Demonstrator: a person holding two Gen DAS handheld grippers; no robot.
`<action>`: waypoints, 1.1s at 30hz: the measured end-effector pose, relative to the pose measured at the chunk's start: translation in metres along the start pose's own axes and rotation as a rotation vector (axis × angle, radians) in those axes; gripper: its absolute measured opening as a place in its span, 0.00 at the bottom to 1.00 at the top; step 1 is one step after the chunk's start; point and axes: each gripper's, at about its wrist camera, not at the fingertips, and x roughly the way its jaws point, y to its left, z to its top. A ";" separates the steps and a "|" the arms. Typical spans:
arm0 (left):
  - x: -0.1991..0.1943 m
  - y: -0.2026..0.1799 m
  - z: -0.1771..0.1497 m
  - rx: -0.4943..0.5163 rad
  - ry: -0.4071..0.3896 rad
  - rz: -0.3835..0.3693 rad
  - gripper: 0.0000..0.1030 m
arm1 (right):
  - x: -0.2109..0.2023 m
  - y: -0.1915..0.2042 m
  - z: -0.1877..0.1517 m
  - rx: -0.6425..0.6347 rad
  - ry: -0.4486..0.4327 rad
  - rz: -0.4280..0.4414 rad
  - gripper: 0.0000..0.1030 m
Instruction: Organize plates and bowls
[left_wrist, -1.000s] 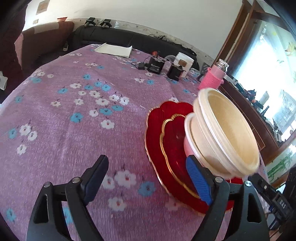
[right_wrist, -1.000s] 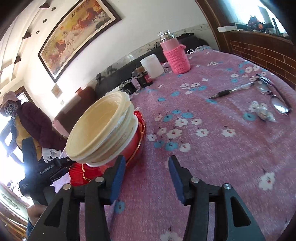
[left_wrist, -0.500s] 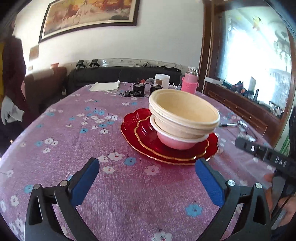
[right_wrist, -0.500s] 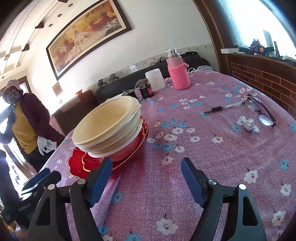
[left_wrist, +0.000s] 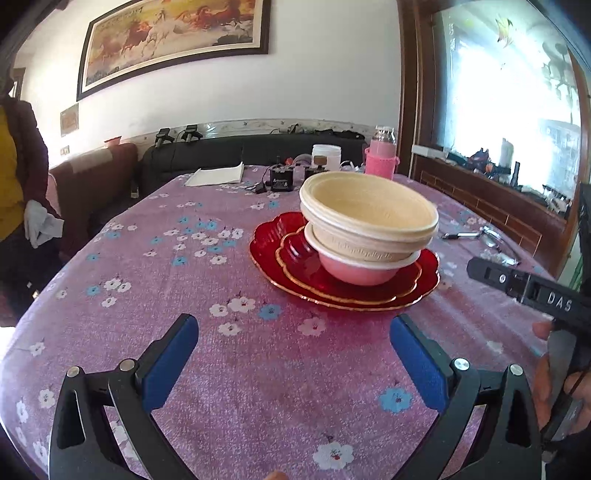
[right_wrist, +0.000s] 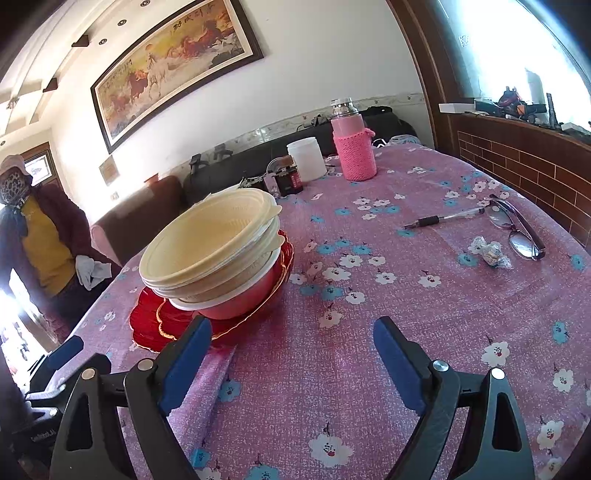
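Bowls (left_wrist: 369, 218) and plates sit as one stack mid-table: two cream bowls, matte, faintly ribbed, embossed band under the rim, nested in a glossy pink bowl (left_wrist: 354, 271) with a white rim. Under that a small red glass plate (left_wrist: 295, 251), scalloped gold edge, on a bigger red glass plate (left_wrist: 266, 240) of the same shape. In the right view the cream pair (right_wrist: 210, 240) leans slightly off-centre on the pink one

Tablecloth (left_wrist: 184, 258) is purple, nubby weave, white and blue flower print

My left gripper (left_wrist: 293, 363) is short of the stack, jaws spread wide, blue pads clear of everything, only cloth between them. My right gripper (right_wrist: 291, 360) is beside the stack, jaws also spread with nothing between; its left pad (right_wrist: 184, 362) overlaps the big plate's rim in the view, contact unclear

Vs a second ago: left jaws were narrower with one pad up against the stack, now backed off and levelled out. Right jaws have just been opening, roughly doubled their gap, nothing in them. Stack itself hasn't shifted

Further out: pen (right_wrist: 443, 218), glasses (right_wrist: 517, 230), crumpled wrapper (right_wrist: 489, 253), pink knit-sleeved bottle (right_wrist: 352, 147), white jar (right_wrist: 306, 158). A person in a yellow top (right_wrist: 44, 240) stands past the table's edge
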 end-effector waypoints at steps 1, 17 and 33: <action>-0.001 -0.001 0.000 -0.002 0.006 -0.004 1.00 | 0.000 0.000 0.000 -0.001 0.002 0.001 0.89; -0.012 -0.011 -0.005 -0.030 -0.008 0.078 1.00 | -0.001 0.004 -0.001 -0.013 -0.002 -0.014 0.90; -0.005 -0.036 -0.014 0.111 -0.004 0.129 1.00 | -0.005 0.007 -0.002 -0.029 -0.013 -0.021 0.91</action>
